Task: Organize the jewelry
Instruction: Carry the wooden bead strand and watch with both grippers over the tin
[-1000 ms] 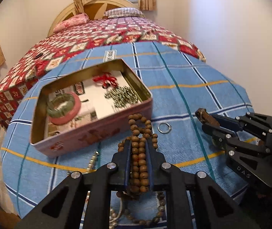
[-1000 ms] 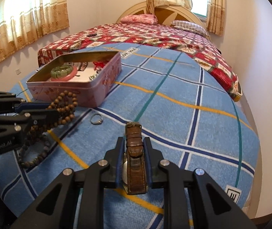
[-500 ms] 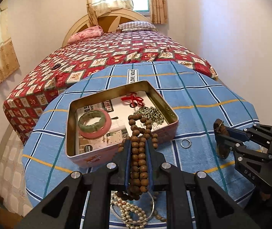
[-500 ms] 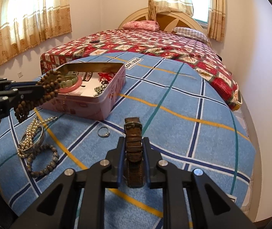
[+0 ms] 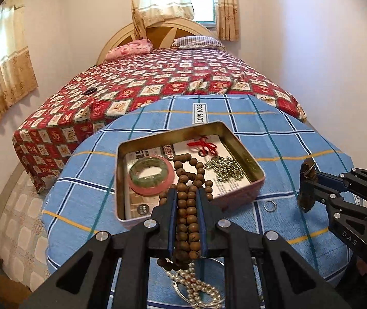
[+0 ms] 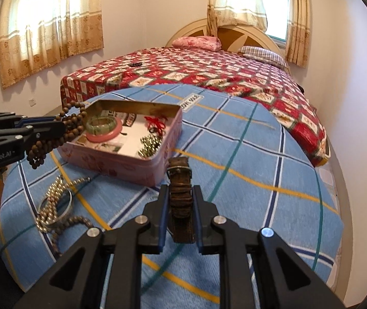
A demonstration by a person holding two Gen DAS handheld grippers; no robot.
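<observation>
My left gripper [image 5: 186, 193] is shut on a brown wooden bead bracelet [image 5: 187, 206] and holds it in the air at the near edge of the open pink tin box [image 5: 237, 200]. The box holds a green bangle [image 5: 148, 171], a red knot charm [image 5: 204, 145] and a metal bead chain [image 5: 224, 171]. My right gripper [image 6: 180, 193] is shut on a brown leather watch strap [image 6: 180, 195], held above the blue cloth to the right of the box [image 6: 121, 166]. The left gripper [image 6: 62, 128] shows in the right wrist view, the right gripper [image 5: 308, 188] in the left wrist view.
On the blue checked tablecloth [image 6: 247, 170] lie a pearl strand with a silver bangle [image 6: 54, 203], a dark bead bracelet [image 6: 67, 225] and a small silver ring [image 5: 270, 206]. A bed with a red quilt [image 5: 157, 82] stands behind the table.
Both grippers have risen and moved toward the box. The wooden bead bracelet now hangs at the box's near edge, and the watch strap is closer to the box's right side.
</observation>
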